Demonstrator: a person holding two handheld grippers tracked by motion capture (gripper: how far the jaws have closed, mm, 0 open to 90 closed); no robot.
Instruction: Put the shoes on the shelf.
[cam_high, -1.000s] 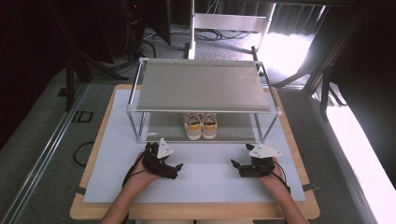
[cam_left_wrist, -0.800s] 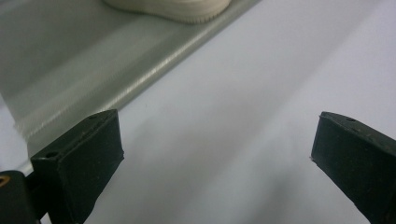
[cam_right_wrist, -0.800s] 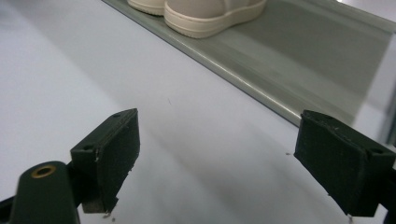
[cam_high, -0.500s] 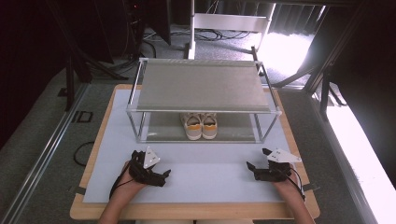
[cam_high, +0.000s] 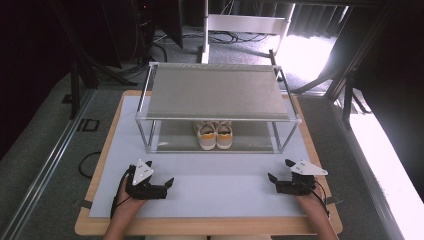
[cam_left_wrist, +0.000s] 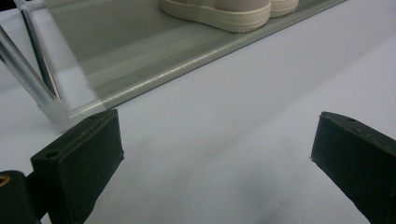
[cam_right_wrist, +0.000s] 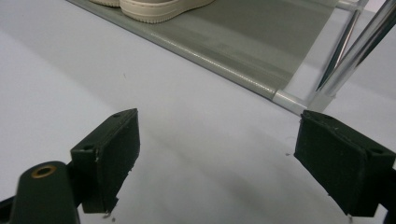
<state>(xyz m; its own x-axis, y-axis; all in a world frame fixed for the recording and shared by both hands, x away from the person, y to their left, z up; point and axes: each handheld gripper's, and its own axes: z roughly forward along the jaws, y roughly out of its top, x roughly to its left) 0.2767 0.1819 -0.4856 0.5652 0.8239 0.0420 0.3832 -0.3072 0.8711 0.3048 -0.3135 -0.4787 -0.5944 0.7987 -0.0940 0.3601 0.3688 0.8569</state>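
A pair of white shoes (cam_high: 215, 135) with yellow heel tabs stands side by side on the lower shelf of a grey two-shelf metal rack (cam_high: 215, 92). My left gripper (cam_high: 159, 184) rests low over the white mat (cam_high: 220, 187) in front of the rack's left end, open and holding nothing. My right gripper (cam_high: 279, 172) is in front of the rack's right end, also open and holding nothing. In the left gripper view the left gripper (cam_left_wrist: 212, 154) faces the shelf edge (cam_left_wrist: 154, 65) and a shoe sole (cam_left_wrist: 224, 11). In the right gripper view the right gripper (cam_right_wrist: 217, 154) faces the rack's corner post (cam_right_wrist: 345, 60) and a shoe sole (cam_right_wrist: 154, 7).
The mat lies on a wooden table (cam_high: 95, 185) with its front edge close behind my hands. The rack's top shelf is bare. Dark floor, cables and metal frame posts (cam_high: 350, 95) surround the table; bright light falls at the right.
Both grippers have drawn back from the rack toward the table's front edge and spread apart, the left going left and the right going right. The shoes have not moved.
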